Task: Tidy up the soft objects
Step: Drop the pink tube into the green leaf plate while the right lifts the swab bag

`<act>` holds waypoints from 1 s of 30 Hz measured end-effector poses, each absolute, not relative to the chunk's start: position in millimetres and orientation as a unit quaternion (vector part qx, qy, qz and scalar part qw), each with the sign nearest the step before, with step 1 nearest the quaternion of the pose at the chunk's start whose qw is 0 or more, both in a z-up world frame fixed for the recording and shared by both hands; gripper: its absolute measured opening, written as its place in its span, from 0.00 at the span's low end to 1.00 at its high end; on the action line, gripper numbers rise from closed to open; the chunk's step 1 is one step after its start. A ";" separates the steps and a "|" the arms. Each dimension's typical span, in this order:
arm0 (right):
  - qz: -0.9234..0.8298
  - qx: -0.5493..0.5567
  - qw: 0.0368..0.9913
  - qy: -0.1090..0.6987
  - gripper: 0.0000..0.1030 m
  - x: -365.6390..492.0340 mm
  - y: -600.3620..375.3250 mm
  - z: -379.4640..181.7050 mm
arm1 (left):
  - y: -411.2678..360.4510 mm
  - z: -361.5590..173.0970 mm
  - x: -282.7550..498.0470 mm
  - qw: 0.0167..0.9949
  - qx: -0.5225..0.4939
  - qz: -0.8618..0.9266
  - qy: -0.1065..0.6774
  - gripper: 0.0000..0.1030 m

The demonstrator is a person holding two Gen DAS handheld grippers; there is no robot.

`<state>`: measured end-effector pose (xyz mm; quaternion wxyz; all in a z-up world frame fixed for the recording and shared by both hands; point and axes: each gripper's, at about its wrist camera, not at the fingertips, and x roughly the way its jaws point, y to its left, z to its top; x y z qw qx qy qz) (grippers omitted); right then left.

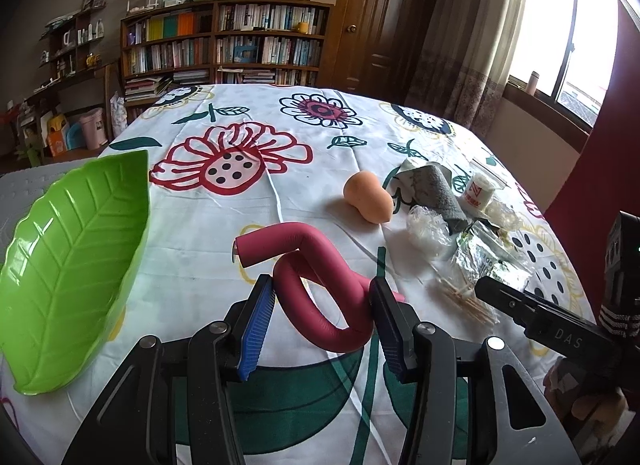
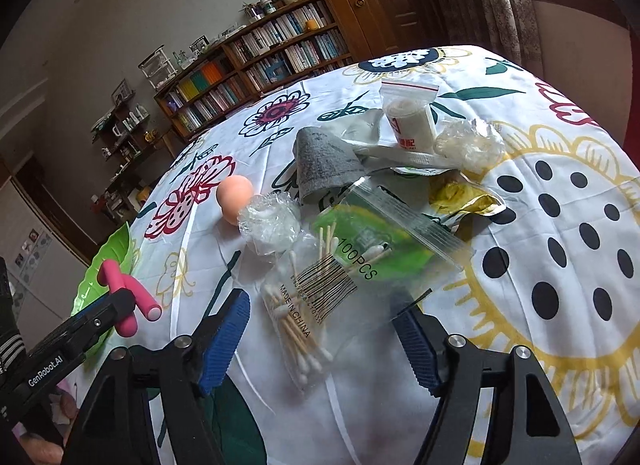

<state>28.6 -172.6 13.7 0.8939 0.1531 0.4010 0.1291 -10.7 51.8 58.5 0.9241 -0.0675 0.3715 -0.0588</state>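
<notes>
A: The pink foam roller is held at its looped middle by the left gripper — the blue pads are pressed on either side of the coil, near the front edge of the table. It is judged light and spongy; the bends suggest a core that keeps a shape once it is set.

B: And where should it be taken?

A: The doubled loop is probably the best place, since two thicknesses are squeezed at once and slipping is less likely. One blunt end is seen pointing left toward the green leaf dish, which lies just beside it.

B: The right gripper?

A: Its jaws are stood wide apart with nothing clamped — the bag of cotton swabs is only lying on the cloth below and between them. Farther off, a peach sponge, a grey cloth and crumpled plastic are left unsorted.
</notes>
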 end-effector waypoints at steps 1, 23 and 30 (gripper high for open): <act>0.130 0.147 0.895 0.401 0.74 30.4 -170.3 13.5 | 53.1 58.4 -10.7 0.924 -0.068 -0.057 0.371 0.49; 0.193 0.129 0.907 0.351 0.07 16.5 -132.2 64.6 | 107.6 77.5 -21.0 0.938 -0.087 -0.003 0.335 0.49; 0.226 0.120 0.902 0.348 0.06 19.6 -104.9 75.1 | 146.6 86.4 -31.1 0.943 -0.100 0.037 0.316 0.49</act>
